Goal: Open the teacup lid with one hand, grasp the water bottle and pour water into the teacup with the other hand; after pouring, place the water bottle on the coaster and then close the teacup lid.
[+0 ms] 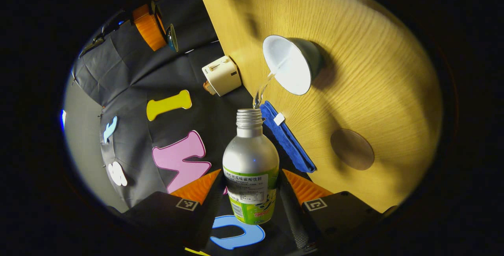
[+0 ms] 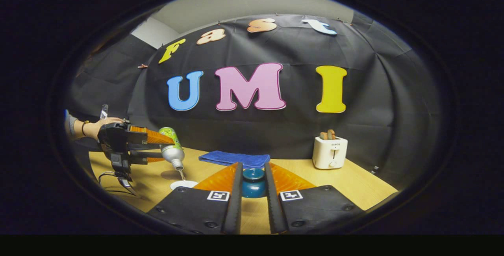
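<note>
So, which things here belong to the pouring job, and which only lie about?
Job: silver water bottle with green label, white-lined teacup, round brown coaster, dark teal teacup lid.
Lying about: folded blue cloth, cream toaster.

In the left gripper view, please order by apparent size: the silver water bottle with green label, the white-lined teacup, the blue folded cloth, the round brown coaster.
1. Silver water bottle with green label, though it is nearest the camera.
2. White-lined teacup.
3. Blue folded cloth and round brown coaster: alike, not ranked.

the left gripper (image 2: 157,147) has a black body with square markers; at nine o'clock, a bracelet (image 2: 83,127) and grey sleeve (image 2: 69,124).
</note>
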The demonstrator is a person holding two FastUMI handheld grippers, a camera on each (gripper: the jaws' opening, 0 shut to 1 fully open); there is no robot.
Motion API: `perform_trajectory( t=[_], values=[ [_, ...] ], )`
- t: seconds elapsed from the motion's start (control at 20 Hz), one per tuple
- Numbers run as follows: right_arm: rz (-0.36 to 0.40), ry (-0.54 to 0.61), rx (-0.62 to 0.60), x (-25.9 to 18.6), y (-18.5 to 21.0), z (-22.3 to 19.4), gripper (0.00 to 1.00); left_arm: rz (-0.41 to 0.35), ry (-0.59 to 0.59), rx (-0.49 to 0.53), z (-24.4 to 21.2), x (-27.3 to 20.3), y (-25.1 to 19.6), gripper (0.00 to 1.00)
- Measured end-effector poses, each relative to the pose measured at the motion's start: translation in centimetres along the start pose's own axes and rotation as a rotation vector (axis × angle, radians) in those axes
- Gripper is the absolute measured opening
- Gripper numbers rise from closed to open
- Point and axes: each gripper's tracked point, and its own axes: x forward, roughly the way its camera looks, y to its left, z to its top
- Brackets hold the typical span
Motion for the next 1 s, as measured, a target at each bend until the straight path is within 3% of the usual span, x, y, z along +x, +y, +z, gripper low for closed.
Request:
perform_trajectory(
  t=[0.2, 0.35, 0.4, 0.65, 0.7, 0.75, 0.8, 1.0],
  values=[
    [0.003, 0.001, 0.003, 0.0, 0.1, -0.1, 0.31, 0.029, -0.007, 0.059, -0.1, -0.1, 1.0, 0.82],
    [0.005, 0.0, 0.004, 0.0, 0.1, 0.0, 0.31, 0.065, -0.031, 0.116, 0.5, -0.4, 2.1, 0.82],
    [0.006, 0.0, 0.005, 0.0, 0.2, 0.0, 0.36, 0.077, -0.041, 0.126, 0.7, -0.6, 2.3, 0.82],
    [0.005, -0.005, 0.009, -0.1, 0.1, 0.2, 0.32, 0.099, -0.061, 0.176, 0.5, -0.2, 3.2, 0.82],
    [0.005, -0.007, 0.01, -0.1, 0.1, 0.3, 0.36, 0.093, -0.059, 0.182, 0.6, -0.2, 3.2, 0.82],
    [0.004, -0.008, 0.009, -0.1, 0.1, 0.3, 0.32, 0.091, -0.057, 0.192, 0.6, -0.3, 3.2, 0.82],
    [0.002, -0.008, 0.008, -0.1, 0.0, 0.4, 0.37, 0.092, -0.056, 0.201, 0.5, -0.4, 3.4, 0.82],
    [0.005, -0.01, 0.01, -0.1, 0.2, 0.4, 0.27, 0.101, -0.055, 0.205, 0.6, -0.5, 3.6, 0.82]
  ],
)
